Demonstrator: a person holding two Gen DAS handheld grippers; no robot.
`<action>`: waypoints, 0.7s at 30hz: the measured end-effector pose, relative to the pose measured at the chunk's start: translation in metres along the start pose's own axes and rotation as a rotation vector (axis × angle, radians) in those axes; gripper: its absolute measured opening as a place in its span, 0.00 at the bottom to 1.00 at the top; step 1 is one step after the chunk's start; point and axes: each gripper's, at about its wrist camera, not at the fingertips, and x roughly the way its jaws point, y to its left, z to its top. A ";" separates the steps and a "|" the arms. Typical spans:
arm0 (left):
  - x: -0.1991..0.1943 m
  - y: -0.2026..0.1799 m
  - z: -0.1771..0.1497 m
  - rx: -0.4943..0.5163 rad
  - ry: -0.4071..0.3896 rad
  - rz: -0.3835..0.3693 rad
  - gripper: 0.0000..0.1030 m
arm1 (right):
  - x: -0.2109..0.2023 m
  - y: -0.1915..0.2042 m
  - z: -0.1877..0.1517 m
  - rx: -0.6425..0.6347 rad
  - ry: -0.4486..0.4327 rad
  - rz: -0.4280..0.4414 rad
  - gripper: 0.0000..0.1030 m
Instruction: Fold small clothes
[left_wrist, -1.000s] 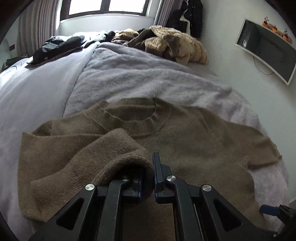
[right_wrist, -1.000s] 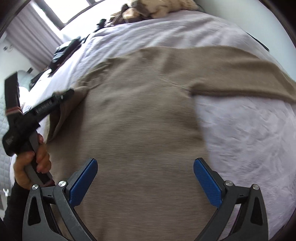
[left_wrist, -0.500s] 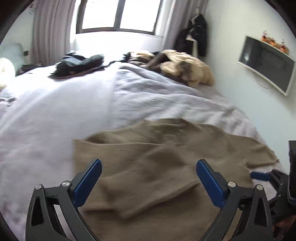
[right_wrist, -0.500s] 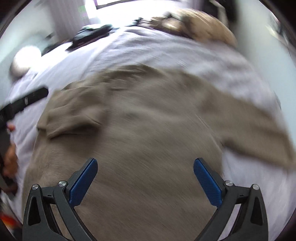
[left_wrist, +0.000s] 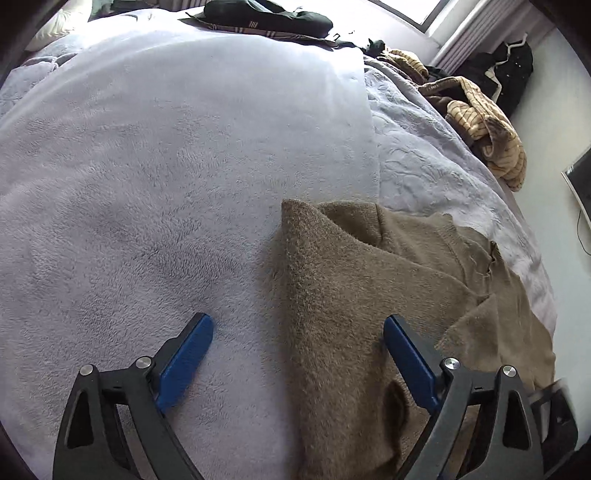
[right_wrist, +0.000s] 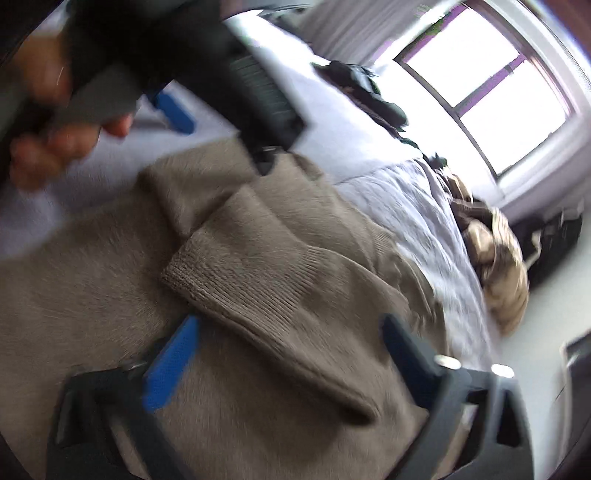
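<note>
A brown knit sweater (left_wrist: 351, 295) lies flat on the pale bed blanket (left_wrist: 147, 166). One sleeve (right_wrist: 266, 266) is folded across its body, ribbed cuff showing. My left gripper (left_wrist: 295, 321) hovers over the sweater's left edge. Its jaws stand wide and are closing a little; one pad is over the blanket, the other over the knit, and neither presses on it. My right gripper (right_wrist: 288, 321) hangs over the folded sleeve in a blurred view. Its jaws are closing, still wide, with the sleeve beneath them. A hand (right_wrist: 48, 147) holds the left gripper, whose blue pad (right_wrist: 173, 109) shows.
Dark clothes (left_wrist: 266, 18) lie at the far end of the bed. A heap of tan striped clothes (left_wrist: 487, 133) sits at the far right edge. A bright window (right_wrist: 480, 85) is behind. A wall screen (left_wrist: 580, 177) hangs to the right.
My left gripper let go of the sleeve cuff, opened wide and slid left to the sweater's edge. My right gripper rolled and swung across to above the folded sleeve.
</note>
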 end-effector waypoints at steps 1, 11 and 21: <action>0.001 -0.003 0.001 0.013 -0.004 -0.003 0.92 | -0.001 -0.010 0.000 0.048 0.002 0.049 0.13; 0.019 -0.025 0.018 0.071 0.025 0.016 0.92 | 0.001 -0.211 -0.132 1.029 -0.052 0.252 0.20; 0.027 -0.034 0.028 0.089 0.045 0.019 0.83 | 0.015 -0.198 -0.120 1.011 -0.117 0.505 0.70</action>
